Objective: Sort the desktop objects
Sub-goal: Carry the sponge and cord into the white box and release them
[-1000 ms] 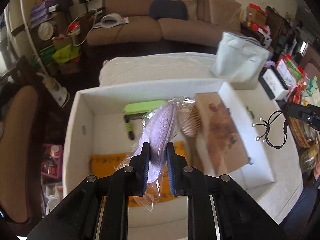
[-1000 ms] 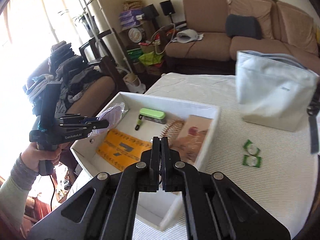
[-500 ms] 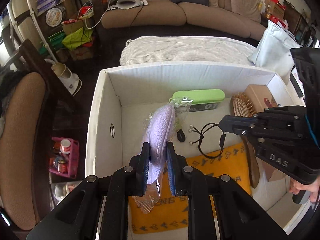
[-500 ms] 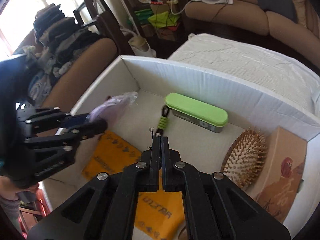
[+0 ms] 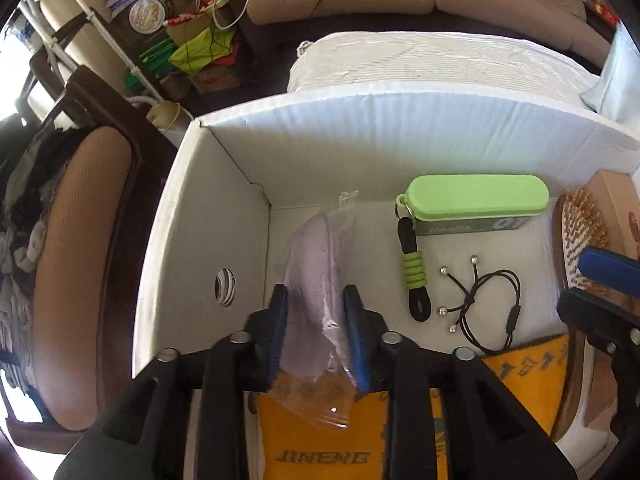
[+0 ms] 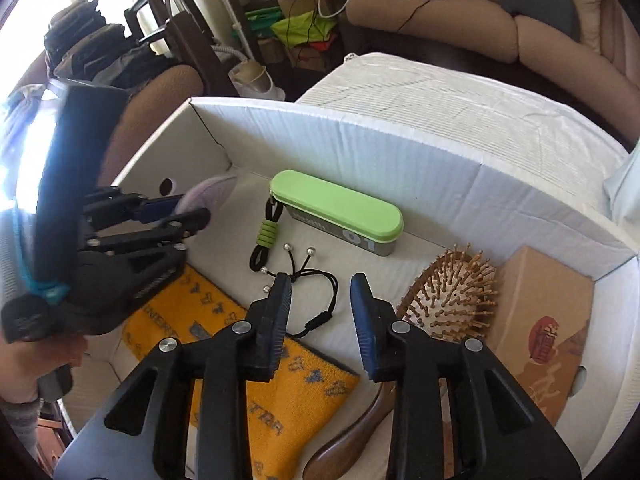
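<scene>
Both grippers dropped into the white cardboard box (image 5: 224, 200) since a second ago. Left gripper (image 5: 316, 312) jaws opening, lilac pad in clear plastic wrap (image 5: 316, 272) between them, pads look clear of it. Right gripper (image 6: 320, 308) jaws opening, nothing held; black cord bracelet with silver beads (image 6: 316, 280) lies on box floor below, beside green-lidded tin case (image 6: 340, 212), wooden bristle hairbrush (image 6: 452, 300), yellow towel (image 6: 224, 320)

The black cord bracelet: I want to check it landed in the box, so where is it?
The black cord bracelet lies on the white box floor, between the green case and the yellow cloth, left of the hairbrush.
</scene>
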